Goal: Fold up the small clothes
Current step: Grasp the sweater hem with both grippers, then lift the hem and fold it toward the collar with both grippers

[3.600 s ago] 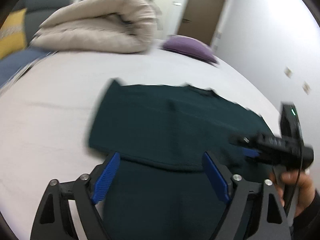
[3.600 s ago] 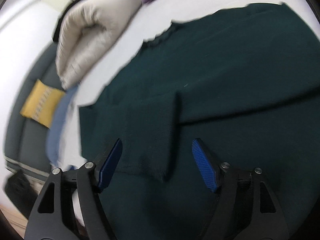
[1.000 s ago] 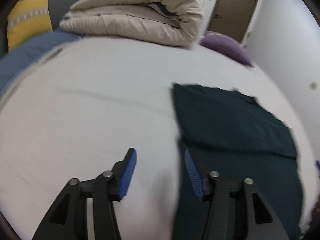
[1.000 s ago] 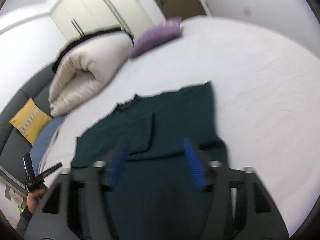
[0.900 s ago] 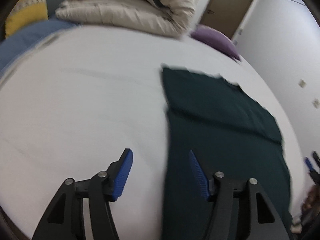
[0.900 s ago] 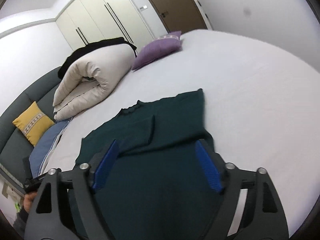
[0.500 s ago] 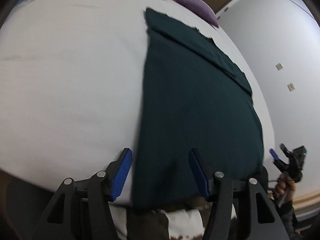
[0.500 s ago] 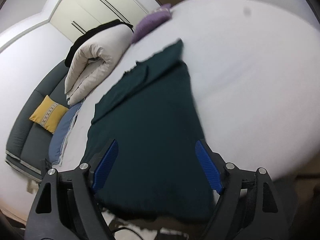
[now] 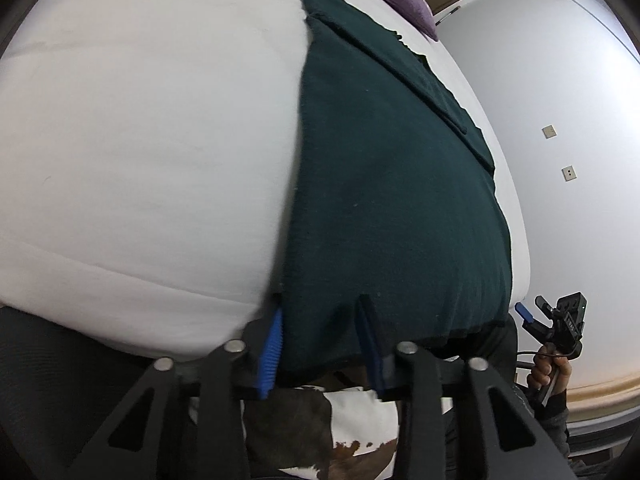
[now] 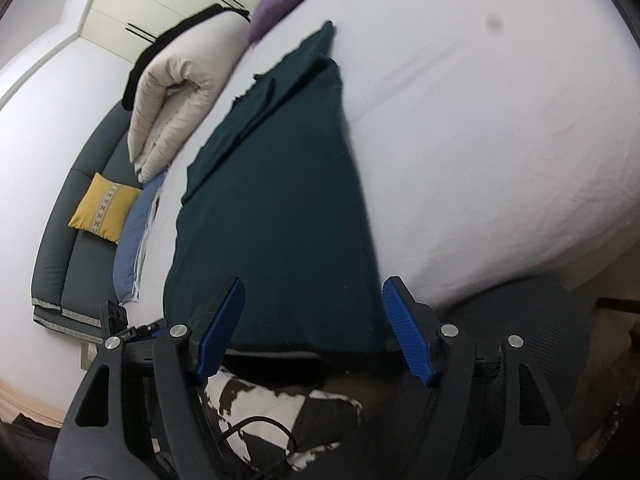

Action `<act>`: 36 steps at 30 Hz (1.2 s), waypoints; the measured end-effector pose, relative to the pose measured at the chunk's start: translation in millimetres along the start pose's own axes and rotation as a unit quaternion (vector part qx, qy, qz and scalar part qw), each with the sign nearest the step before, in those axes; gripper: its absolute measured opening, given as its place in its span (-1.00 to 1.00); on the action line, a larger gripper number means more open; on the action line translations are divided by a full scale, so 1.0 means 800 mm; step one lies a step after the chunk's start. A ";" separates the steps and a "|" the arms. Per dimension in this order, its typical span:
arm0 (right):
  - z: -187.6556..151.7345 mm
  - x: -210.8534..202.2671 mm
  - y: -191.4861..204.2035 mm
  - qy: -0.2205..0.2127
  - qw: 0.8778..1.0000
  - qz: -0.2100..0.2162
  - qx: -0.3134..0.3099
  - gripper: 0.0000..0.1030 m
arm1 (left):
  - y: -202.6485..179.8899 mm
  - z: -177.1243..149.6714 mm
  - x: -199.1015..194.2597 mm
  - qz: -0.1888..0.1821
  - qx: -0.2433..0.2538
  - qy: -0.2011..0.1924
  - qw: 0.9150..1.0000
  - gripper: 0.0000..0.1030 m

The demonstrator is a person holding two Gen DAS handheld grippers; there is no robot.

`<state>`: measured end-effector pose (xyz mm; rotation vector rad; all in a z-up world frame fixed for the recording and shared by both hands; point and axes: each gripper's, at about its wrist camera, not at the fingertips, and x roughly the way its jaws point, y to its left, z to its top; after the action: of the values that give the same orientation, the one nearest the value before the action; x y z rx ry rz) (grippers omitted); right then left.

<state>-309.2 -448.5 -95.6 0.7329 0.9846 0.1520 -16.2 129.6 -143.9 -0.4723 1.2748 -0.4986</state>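
A dark green top (image 9: 392,184) lies flat on the white bed (image 9: 140,140), sleeves folded in, its hem at the near edge of the bed. My left gripper (image 9: 319,306) is at the hem's left corner. Its jaws are closing, the cloth lies between the blue pads, and I see no pinch in it. In the right wrist view the top (image 10: 280,200) runs away from my right gripper (image 10: 315,282). That gripper stands wide at the hem's right corner, its jaws closing slightly, with the cloth between the fingers and untouched. A hand (image 9: 548,372) carries the right gripper.
A rolled beige duvet (image 10: 176,92) and a purple pillow (image 10: 280,4) lie at the far end of the bed. A grey sofa with a yellow cushion (image 10: 104,210) stands to the left. A brown-and-white patterned item (image 9: 340,420) lies below the bed's near edge.
Both grippers have come down and back from the middle of the top to its near hem at the bed's edge. The left jaws have narrowed around the hem corner.
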 end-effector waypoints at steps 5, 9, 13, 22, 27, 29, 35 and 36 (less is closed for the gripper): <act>0.003 0.010 -0.008 0.031 0.999 -0.028 0.010 0.36 | 0.004 -0.001 0.000 0.007 -0.003 0.001 1.000 -0.74; 0.006 0.033 -0.010 0.063 0.997 -0.052 0.006 0.32 | 0.006 -0.004 0.000 0.011 -0.002 -0.001 1.000 -0.85; 0.011 0.045 -0.007 0.089 0.994 -0.063 0.004 0.31 | 0.007 -0.007 -0.003 0.012 0.000 -0.004 1.000 -0.87; 0.015 0.078 0.003 0.154 0.986 -0.057 -0.005 -0.07 | 0.008 -0.010 -0.009 0.014 0.011 -0.006 1.000 -0.87; 0.004 0.073 -0.010 0.140 0.990 -0.016 0.018 -0.43 | 0.008 -0.012 -0.015 0.010 0.013 -0.009 1.000 -0.88; 0.000 0.068 -0.014 0.130 0.991 -0.002 0.027 -0.69 | 0.006 -0.013 -0.017 0.007 0.010 -0.013 1.000 -0.88; -0.003 0.035 -0.011 0.079 0.995 0.043 0.041 -0.85 | 0.004 -0.012 -0.038 -0.033 -0.010 -0.033 0.999 -0.89; -0.001 0.027 -0.006 0.064 0.996 0.054 0.039 -0.86 | 0.003 -0.012 -0.041 -0.039 -0.013 -0.038 0.998 -0.88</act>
<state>-298.9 -442.5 -114.4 0.8573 1.0777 0.2574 -32.3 150.5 -121.8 -0.5585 1.1949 -0.5250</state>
